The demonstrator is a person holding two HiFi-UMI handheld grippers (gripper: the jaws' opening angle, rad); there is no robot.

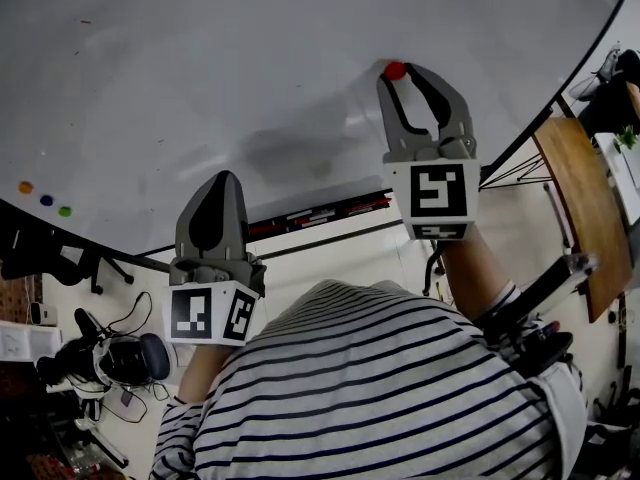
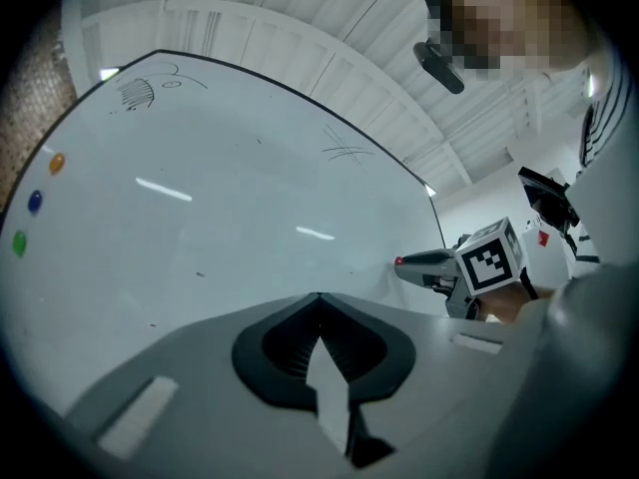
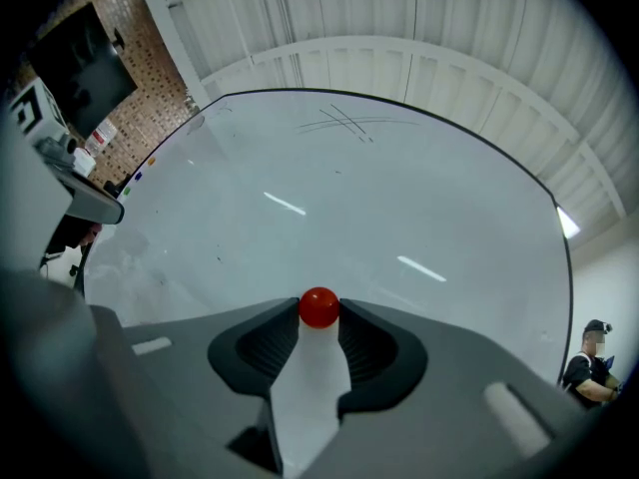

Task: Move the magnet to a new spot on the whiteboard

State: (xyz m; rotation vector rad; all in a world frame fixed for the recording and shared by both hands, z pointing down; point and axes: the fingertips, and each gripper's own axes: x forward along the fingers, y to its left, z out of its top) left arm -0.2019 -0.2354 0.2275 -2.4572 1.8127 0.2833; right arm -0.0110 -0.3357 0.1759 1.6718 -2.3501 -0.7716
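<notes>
In the head view, the red magnet [image 1: 395,70] is seen on the whiteboard [image 1: 200,68], at the tips of the right gripper [image 1: 408,72]. In the left gripper view, the left gripper [image 2: 319,299] is shown with jaws pressed together; scribbles [image 2: 344,151] beyond them cannot be read. In the right gripper view, the magnet is pinched between both jaw tips

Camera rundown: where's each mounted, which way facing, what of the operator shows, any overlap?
Head view: on the person's head, looking steeply down at the whiteboard; shows striped shirt, left gripper, right gripper.
Left gripper view: on the left gripper, along its shut jaws across the whiteboard; right gripper and shirt at its right.
Right gripper view: on the right gripper, facing the whiteboard, red magnet between its jaw tips.
Shared: all three see the red magnet.
</notes>
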